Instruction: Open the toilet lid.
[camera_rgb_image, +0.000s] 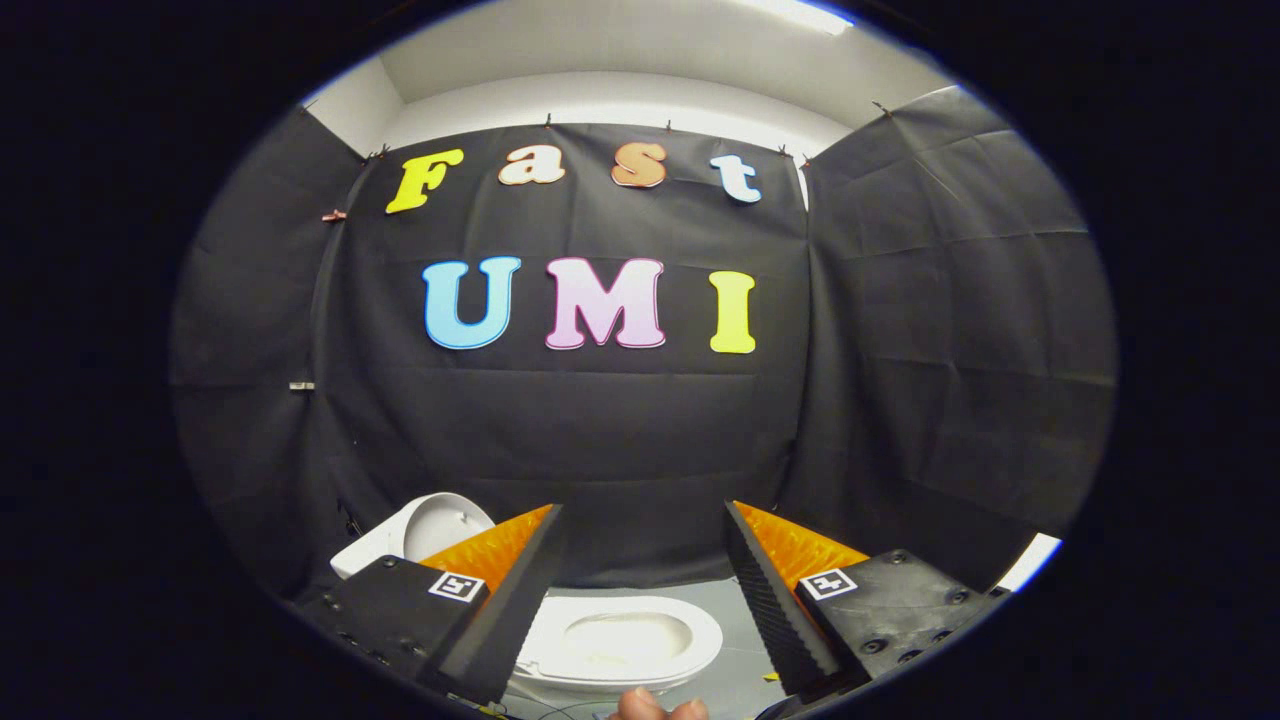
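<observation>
Below the black cloth wall, a toilet (620, 645) with raised lid (440, 527) sits on grey floor (735, 620) between the spread, empty hand-held gripper (640, 600) fingers.

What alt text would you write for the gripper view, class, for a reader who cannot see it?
The claw hangs open above a white toilet, holding nothing. The seat ring shows between its fingers; the lid is raised behind the left finger. Fingertips of a hand show below, black cloth behind.

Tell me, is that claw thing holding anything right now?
No. The gripper is open with nothing between its fingers; the toilet sits beyond them, its lid raised.
</observation>
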